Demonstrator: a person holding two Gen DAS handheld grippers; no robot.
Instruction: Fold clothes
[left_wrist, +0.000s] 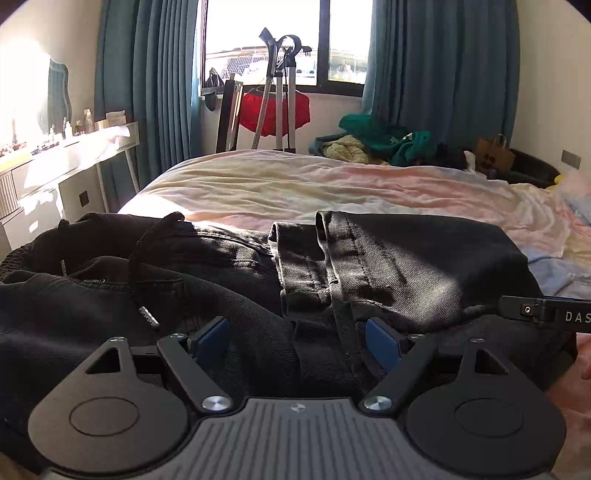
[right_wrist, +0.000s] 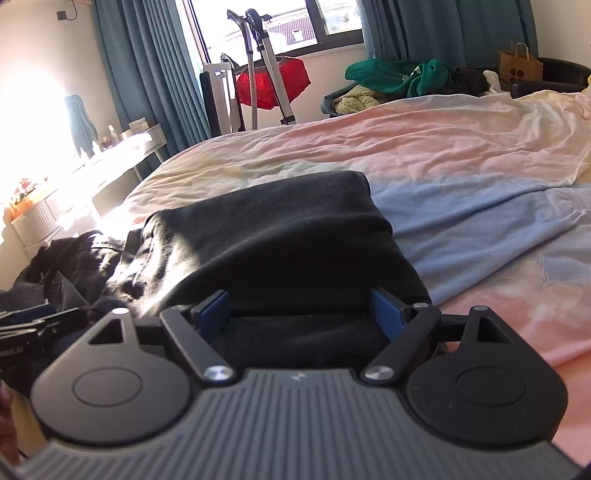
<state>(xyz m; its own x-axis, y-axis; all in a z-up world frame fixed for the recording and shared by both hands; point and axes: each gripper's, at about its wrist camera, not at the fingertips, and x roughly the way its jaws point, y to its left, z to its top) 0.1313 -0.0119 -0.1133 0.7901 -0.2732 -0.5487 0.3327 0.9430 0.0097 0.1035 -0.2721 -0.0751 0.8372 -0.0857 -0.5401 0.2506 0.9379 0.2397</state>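
Note:
Black trousers (left_wrist: 369, 258) with a drawstring (left_wrist: 147, 254) lie folded over on the bed's near edge, waistband to the left, hems (left_wrist: 306, 240) folded toward the middle. My left gripper (left_wrist: 297, 341) is open, its blue pads (left_wrist: 212, 338) on either side of the fabric near the hems. My right gripper (right_wrist: 301, 312) is open over the folded right end of the trousers (right_wrist: 295, 236), blue pads (right_wrist: 386, 314) wide apart with cloth between them. The right gripper shows at the right edge of the left wrist view (left_wrist: 543, 312).
The bed (left_wrist: 332, 184) has a rumpled pastel sheet (right_wrist: 461, 155). A pile of green and yellow clothes (left_wrist: 376, 140) lies beyond the far edge. A garment steamer with a red garment (left_wrist: 275, 107) stands by the window. A white dressing table (left_wrist: 55, 162) is at the left.

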